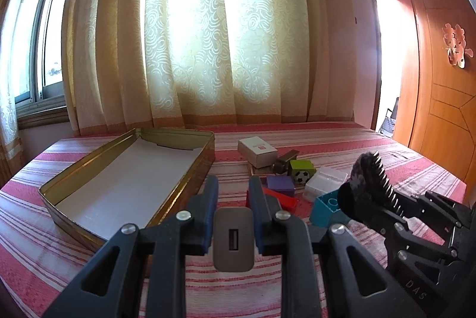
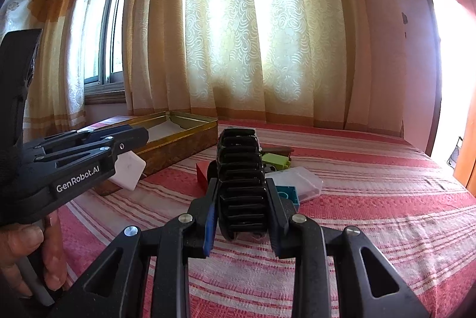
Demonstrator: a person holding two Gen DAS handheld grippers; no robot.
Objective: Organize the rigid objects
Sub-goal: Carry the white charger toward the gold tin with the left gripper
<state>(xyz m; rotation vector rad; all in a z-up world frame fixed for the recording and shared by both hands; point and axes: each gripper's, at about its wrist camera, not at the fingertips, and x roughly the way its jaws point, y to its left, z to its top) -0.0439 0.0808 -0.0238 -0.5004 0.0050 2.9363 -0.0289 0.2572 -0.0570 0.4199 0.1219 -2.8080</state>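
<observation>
We locate the gold tin (image 1: 190,153) at the centre left of the left wrist view, lying open on the striped bed (image 1: 327,139) with its white liner bare. Its long axis runs from lower left toward upper centre of the frame.

The left tool (image 1: 233,193) is clenched on a grey USB charger (image 1: 234,239), port facing the camera. The tin's near rim sits just to the left of this tool, so we judge the left tool the nearer one.

In the right wrist view, the right tool (image 2: 241,193) is clamped on a black ribbed hair clip (image 2: 241,184). The tin (image 2: 190,136) lies up and to the left, beyond the left tool (image 2: 131,139).

Loose blocks (image 1: 282,184) remain right of the tin.
</observation>
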